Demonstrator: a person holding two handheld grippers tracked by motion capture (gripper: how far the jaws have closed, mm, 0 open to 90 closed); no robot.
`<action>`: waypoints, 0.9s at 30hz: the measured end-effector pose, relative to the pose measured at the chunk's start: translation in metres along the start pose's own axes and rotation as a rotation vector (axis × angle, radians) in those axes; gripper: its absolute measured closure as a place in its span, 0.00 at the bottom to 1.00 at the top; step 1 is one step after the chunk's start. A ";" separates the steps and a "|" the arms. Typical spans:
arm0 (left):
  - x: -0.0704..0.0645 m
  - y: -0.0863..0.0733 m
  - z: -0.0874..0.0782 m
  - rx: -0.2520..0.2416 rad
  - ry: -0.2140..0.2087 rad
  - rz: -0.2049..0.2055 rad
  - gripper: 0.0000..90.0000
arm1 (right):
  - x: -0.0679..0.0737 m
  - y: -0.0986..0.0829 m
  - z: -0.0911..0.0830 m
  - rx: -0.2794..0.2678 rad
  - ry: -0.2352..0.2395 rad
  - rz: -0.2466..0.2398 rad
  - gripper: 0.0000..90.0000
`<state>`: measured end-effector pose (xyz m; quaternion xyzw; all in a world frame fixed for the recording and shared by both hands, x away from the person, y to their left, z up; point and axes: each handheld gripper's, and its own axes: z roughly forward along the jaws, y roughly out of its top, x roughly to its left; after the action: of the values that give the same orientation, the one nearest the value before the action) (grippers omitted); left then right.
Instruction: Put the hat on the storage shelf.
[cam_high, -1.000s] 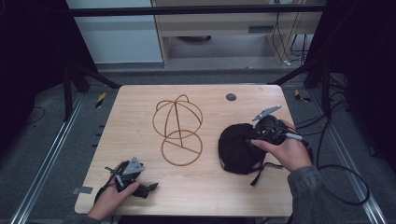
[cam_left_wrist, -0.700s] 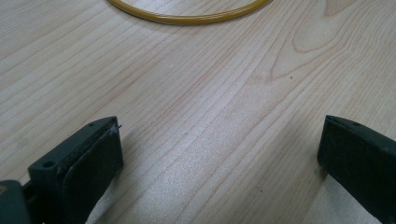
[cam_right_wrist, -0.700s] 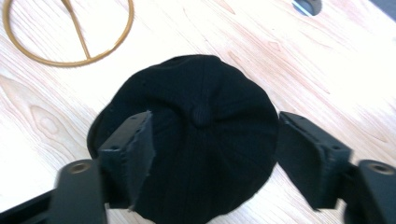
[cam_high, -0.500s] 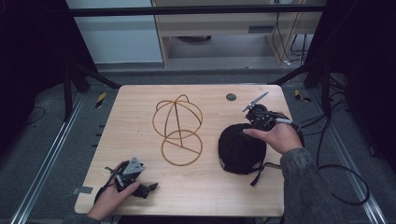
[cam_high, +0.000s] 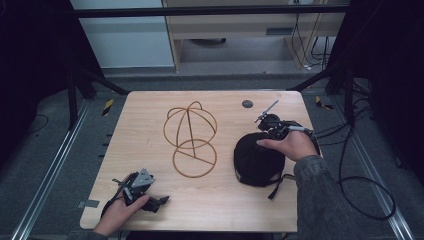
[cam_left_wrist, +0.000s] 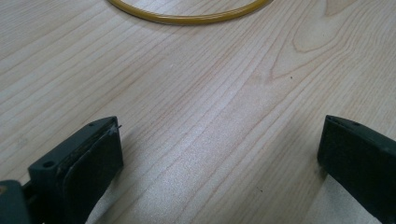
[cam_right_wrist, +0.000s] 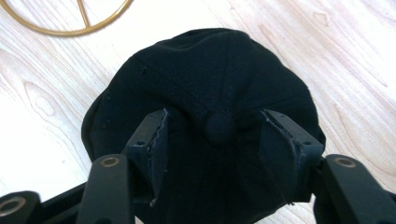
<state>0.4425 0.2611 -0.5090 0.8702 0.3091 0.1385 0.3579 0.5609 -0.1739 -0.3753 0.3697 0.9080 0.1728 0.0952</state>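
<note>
Straddling the black cap (cam_right_wrist: 205, 93) at frame centre, right gripper (cam_right_wrist: 212, 126) half open.
Left gripper (cam_left_wrist: 219, 154) gapes wide, empty, lower frame.

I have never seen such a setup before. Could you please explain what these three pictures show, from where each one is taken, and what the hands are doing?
A person sits at a wooden table and holds a two-jaw hand tool in each hand. The high view looks down from above. Each of the other two pictures comes from a camera riding on one tool, looking along its black jaws.

On the table stand a gold wire hat stand and a black cap. A small dark disc lies near the far edge.

The right gripper is over the cap, jaws open on either side of the crown button; whether they touch the fabric is unclear. The left gripper rests near the front edge, open and empty.
</note>
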 end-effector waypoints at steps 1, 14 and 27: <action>0.000 0.000 0.000 0.000 0.000 0.000 0.00 | 0.000 0.001 0.001 0.001 0.001 -0.012 0.51; 0.000 0.000 0.000 0.000 0.000 0.000 0.00 | -0.002 0.005 0.013 0.062 0.008 -0.037 0.71; 0.000 0.000 0.000 0.000 0.000 0.000 0.00 | -0.004 0.002 0.000 0.050 0.029 -0.046 0.82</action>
<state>0.4425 0.2611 -0.5090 0.8703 0.3090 0.1386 0.3577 0.5651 -0.1754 -0.3744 0.3486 0.9215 0.1529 0.0769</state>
